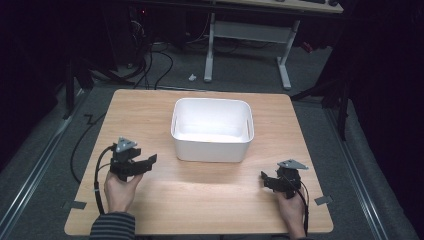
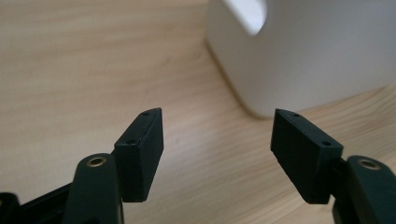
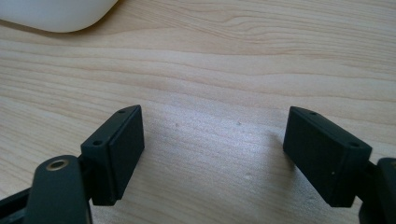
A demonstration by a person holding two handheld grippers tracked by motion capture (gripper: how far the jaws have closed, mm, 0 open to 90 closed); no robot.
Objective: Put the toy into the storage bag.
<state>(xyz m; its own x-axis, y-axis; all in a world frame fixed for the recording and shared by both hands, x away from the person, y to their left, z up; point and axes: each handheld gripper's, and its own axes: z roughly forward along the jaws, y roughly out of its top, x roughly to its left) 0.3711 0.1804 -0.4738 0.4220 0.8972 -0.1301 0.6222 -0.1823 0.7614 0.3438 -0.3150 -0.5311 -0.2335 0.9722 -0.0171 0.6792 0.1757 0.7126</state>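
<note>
A white plastic bin (image 1: pixel 212 130) stands empty at the middle of the wooden table (image 1: pixel 200 195). My left gripper (image 1: pixel 145 162) rests low at the table's front left, open, with nothing between its jaws. In the left gripper view the bin (image 2: pixel 308 51) rises just beyond the gripper (image 2: pixel 217 135), a handle cut-out at its top. My right gripper (image 1: pixel 266 179) sits at the front right, open and empty, pointing left. In the right gripper view the gripper (image 3: pixel 212 140) faces bare wood, and a corner of the bin (image 3: pixel 56 14) shows at the upper left.
A person's hands and a striped sleeve (image 1: pixel 112 227) come in from the bottom edge. Cables trail from both grippers. Behind the table, a white desk frame (image 1: pixel 247 45) stands on grey floor with dark cables (image 1: pixel 150 65). Tape marks (image 1: pixel 322 200) sit near the front corners.
</note>
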